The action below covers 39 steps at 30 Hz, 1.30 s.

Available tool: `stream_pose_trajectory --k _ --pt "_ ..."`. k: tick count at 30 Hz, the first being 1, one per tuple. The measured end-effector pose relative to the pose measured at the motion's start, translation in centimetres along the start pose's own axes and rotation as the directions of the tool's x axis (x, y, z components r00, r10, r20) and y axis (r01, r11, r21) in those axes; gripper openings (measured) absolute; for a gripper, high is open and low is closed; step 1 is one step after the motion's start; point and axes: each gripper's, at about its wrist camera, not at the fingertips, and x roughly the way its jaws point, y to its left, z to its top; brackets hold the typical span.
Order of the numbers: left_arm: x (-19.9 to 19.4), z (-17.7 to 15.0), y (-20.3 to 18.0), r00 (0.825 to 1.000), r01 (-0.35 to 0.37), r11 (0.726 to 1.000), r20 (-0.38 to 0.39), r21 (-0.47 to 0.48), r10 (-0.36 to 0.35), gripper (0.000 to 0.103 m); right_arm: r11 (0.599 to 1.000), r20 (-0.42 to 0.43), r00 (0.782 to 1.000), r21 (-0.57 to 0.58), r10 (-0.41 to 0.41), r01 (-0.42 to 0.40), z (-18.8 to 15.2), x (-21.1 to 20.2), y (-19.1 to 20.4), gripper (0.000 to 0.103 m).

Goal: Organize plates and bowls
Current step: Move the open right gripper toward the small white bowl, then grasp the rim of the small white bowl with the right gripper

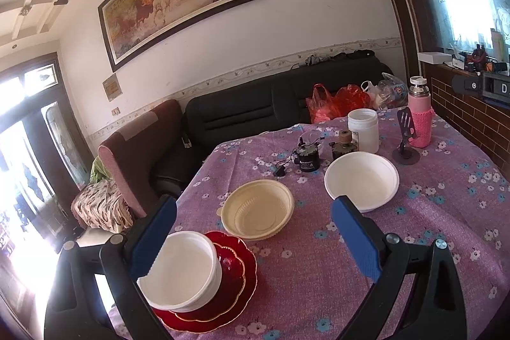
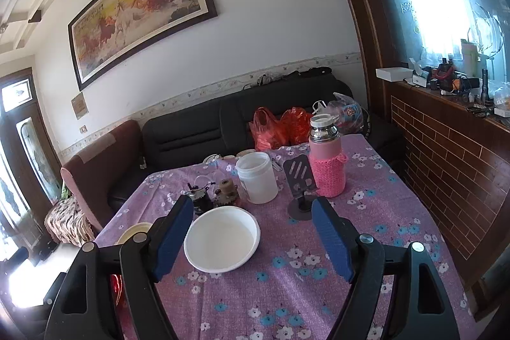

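A white bowl (image 1: 183,270) sits in a stack of red glass plates (image 1: 236,276) near the table's front left corner. Behind it lies a cream ribbed bowl (image 1: 258,209), and further right a second white bowl (image 1: 361,180). My left gripper (image 1: 255,235) hangs open above the cloth, its left finger (image 1: 153,238) overlapping the stacked bowl's rim in the picture. My right gripper (image 2: 253,239) is open too, with the second white bowl (image 2: 223,239) on the table between and beyond its fingers. The cream bowl (image 2: 134,231) peeks out behind the right gripper's left finger.
The purple flowered tablecloth (image 2: 287,292) covers the table. At the back stand a white jar (image 2: 256,177), a pink-sleeved bottle (image 2: 326,161), a phone stand (image 2: 299,180) and two small motors (image 1: 307,158). A dark sofa (image 1: 248,107) with red bags lies beyond; a brick-faced counter (image 2: 446,164) flanks the right.
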Motion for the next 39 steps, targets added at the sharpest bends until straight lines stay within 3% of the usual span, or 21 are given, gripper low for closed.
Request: stream_pose_trajectory --k 4,10,16,19,23,26,29,33,35,39 --pt "2.4 0.9 -0.9 1.0 0.02 1.0 -0.016 -0.006 -0.02 0.098 0.999 -0.008 1.0 0.054 0.007 -0.007 0.4 2.3 -0.2 0.086" --pt "7.1 1.3 -2.0 0.988 0.11 0.992 -0.101 -0.061 -0.116 0.098 0.983 -0.082 0.995 0.178 0.06 -0.044 -1.6 7.9 -1.1 0.086" --pt "11.4 1.1 -2.0 0.96 0.196 0.963 -0.166 -0.183 -0.226 0.098 0.97 -0.156 0.987 0.244 0.048 -0.009 -4.3 14.0 -2.5 0.086" --pt "13.4 0.7 -2.2 0.935 0.253 0.933 -0.185 -0.254 -0.304 0.098 0.962 -0.196 0.979 0.275 0.054 0.002 -5.7 16.6 -3.6 0.085" --pt "15.2 -0.3 -3.0 0.922 0.261 0.908 -0.193 -0.328 -0.335 0.098 0.97 -0.299 0.951 0.244 0.082 -0.007 -7.7 20.0 -3.4 0.066" --pt "16.2 -1.3 -4.0 0.898 0.295 0.882 -0.209 -0.368 -0.388 0.098 0.972 -0.355 0.93 0.234 0.096 -0.012 -9.2 22.0 -2.8 0.066" --pt "16.8 -2.0 -5.3 0.886 0.309 0.883 -0.23 -0.353 -0.402 0.098 0.973 -0.377 0.92 0.231 0.109 -0.021 -10.2 23.1 -2.5 0.063" --pt "17.5 -2.3 -5.4 0.879 0.305 0.878 -0.246 -0.369 -0.409 0.098 0.954 -0.398 0.9 0.294 0.18 -0.061 -11.0 24.2 -3.3 0.022" --pt "17.6 -2.2 -5.0 0.883 0.293 0.876 -0.243 -0.383 -0.402 0.098 0.946 -0.403 0.894 0.317 0.196 -0.064 -11.0 24.2 -3.4 0.013" --pt "18.0 -2.4 -4.1 0.884 0.28 0.864 -0.24 -0.418 -0.402 0.098 0.961 -0.444 0.879 0.27 0.173 -0.053 -10.3 23.1 -3.1 0.009"
